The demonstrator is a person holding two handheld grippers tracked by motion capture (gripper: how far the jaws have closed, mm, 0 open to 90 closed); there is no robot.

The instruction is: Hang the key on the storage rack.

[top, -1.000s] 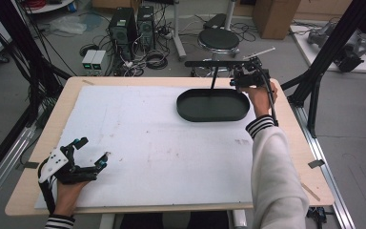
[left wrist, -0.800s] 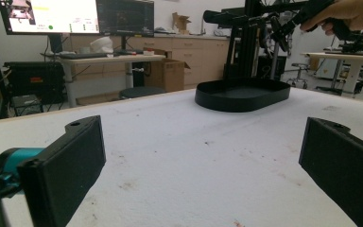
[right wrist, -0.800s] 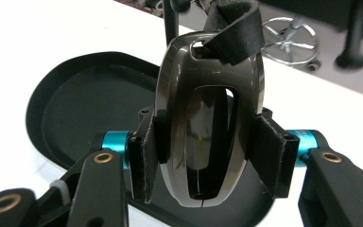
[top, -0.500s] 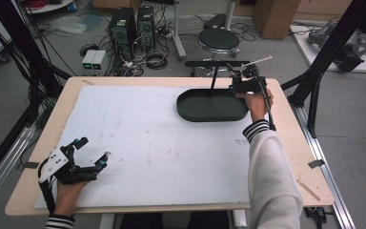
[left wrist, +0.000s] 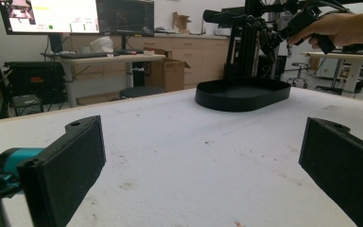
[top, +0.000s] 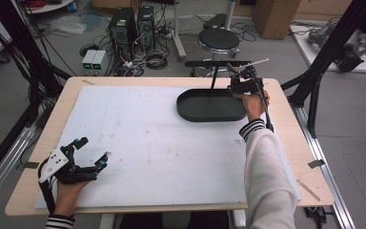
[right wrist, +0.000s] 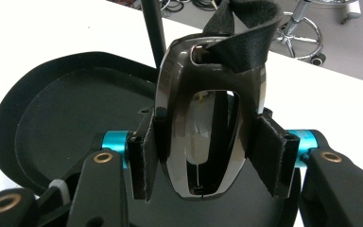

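Left gripper [top: 91, 161] rests at the near left corner of the white mat [top: 138, 143], low over its surface; jaws stand wide apart with nothing between them, as the left gripper view confirms; the person's left hand [top: 66, 190] holds it from below the table edge.

White mat covers most of the wooden table [top: 305, 157]; its surface carries faint reddish specks.

Black oval tray [top: 211, 106] lies at the far right part of the mat; a thin black upright post [top: 214, 78] rises at its far rim, carrying a horizontal bar.

Right gripper [top: 242, 85] is held at the far right rim of the tray, in the person's right hand [top: 251, 102], striped cuff behind it; in the right gripper view its jaws are closed on a glossy dark oval piece with an open centre [right wrist: 212, 127], pads pressing on both sides; a black fabric strap [right wrist: 243, 33] is threaded through the top of that piece; the held piece hangs above the tray floor [right wrist: 75, 123], the post just behind it.
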